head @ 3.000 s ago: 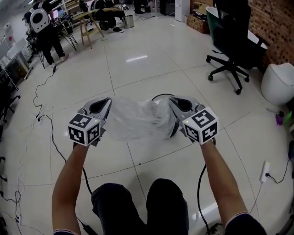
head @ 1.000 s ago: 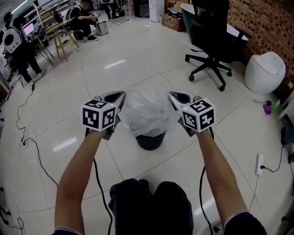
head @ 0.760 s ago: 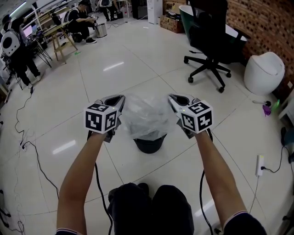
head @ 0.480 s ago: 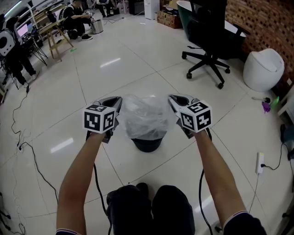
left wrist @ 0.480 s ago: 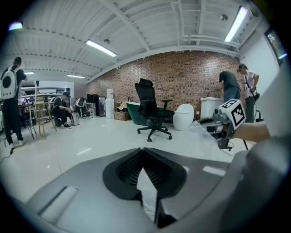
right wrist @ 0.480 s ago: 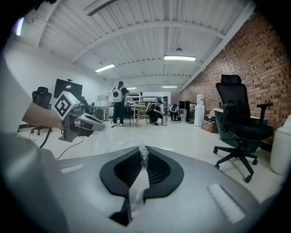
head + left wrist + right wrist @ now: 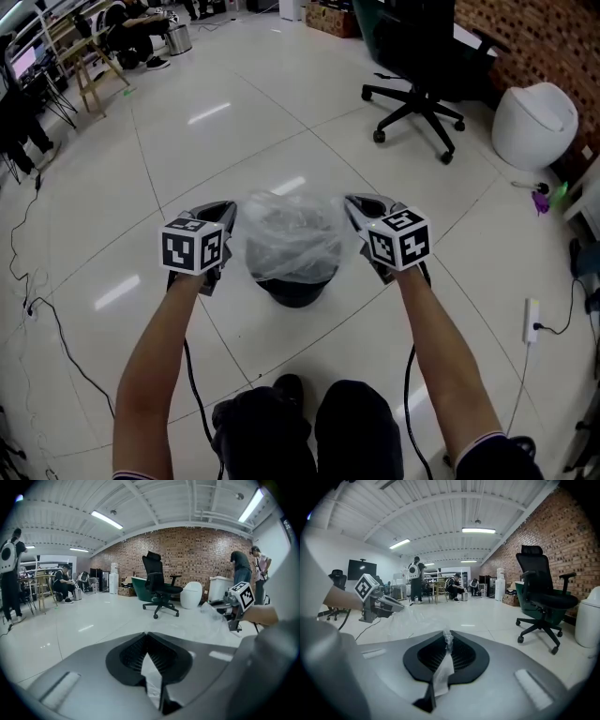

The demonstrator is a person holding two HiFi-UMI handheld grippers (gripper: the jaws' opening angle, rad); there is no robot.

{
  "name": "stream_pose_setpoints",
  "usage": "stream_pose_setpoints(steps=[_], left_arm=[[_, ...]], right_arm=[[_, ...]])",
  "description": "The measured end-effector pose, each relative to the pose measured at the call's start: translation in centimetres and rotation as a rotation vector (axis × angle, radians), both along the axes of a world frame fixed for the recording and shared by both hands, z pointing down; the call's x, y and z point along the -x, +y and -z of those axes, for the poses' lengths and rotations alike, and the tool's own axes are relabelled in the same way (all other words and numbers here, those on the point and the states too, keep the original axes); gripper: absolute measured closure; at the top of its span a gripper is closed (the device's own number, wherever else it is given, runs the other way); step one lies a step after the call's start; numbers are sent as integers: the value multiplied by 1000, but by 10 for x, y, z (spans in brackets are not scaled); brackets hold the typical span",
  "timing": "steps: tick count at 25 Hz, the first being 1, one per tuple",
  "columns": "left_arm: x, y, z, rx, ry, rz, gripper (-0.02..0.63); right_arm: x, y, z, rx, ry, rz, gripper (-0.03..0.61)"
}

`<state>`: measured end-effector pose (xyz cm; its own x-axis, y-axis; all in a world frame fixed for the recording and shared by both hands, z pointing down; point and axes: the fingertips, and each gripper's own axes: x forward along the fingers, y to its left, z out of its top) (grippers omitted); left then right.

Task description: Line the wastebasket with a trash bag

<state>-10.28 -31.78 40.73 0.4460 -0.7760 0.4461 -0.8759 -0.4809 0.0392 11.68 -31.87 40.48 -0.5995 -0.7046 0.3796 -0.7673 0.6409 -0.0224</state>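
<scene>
The left hand-held gripper (image 7: pixel 225 208) and the right hand-held gripper (image 7: pixel 352 204) are pinching the trash bag (image 7: pixel 292 239) open over the wastebasket (image 7: pixel 292 292). Fitting it inside is, I think, not yet happening.

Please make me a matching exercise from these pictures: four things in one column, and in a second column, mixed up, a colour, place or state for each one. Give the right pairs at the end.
Column one
1. trash bag
2. wastebasket
3. office chair
4. left gripper

Column two
A. black, on wheels, far from the person
B. shut on a thin edge of plastic
C. clear, hanging over a dark container
D. dark, standing on the floor between the person's arms

Right pairs: 1-C, 2-D, 3-A, 4-B
</scene>
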Motion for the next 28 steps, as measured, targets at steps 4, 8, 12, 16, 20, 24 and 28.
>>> stream_pose_setpoints(steps=[4, 8, 12, 16, 20, 24, 28], left_arm=[[2, -11, -16, 16, 3, 5, 603], [7, -22, -30, 30, 3, 8, 603], [17, -32, -50, 50, 7, 26, 603], [26, -45, -66, 66, 12, 51, 603], [35, -56, -79, 73, 10, 69, 603], [44, -65, -91, 81, 4, 96, 603], [52, -72, -103, 93, -7, 117, 603]], right_arm=[[-5, -10, -18, 19, 5, -14, 577], [-10, -21, -36, 44, 14, -39, 577], [-14, -31, -54, 66, 22, -62, 577], [-20, -41, -71, 89, 34, -86, 577], [-25, -48, -84, 106, 40, -111, 577], [-32, -50, -96, 122, 43, -134, 577], [-41, -50, -110, 147, 50, -155, 577]])
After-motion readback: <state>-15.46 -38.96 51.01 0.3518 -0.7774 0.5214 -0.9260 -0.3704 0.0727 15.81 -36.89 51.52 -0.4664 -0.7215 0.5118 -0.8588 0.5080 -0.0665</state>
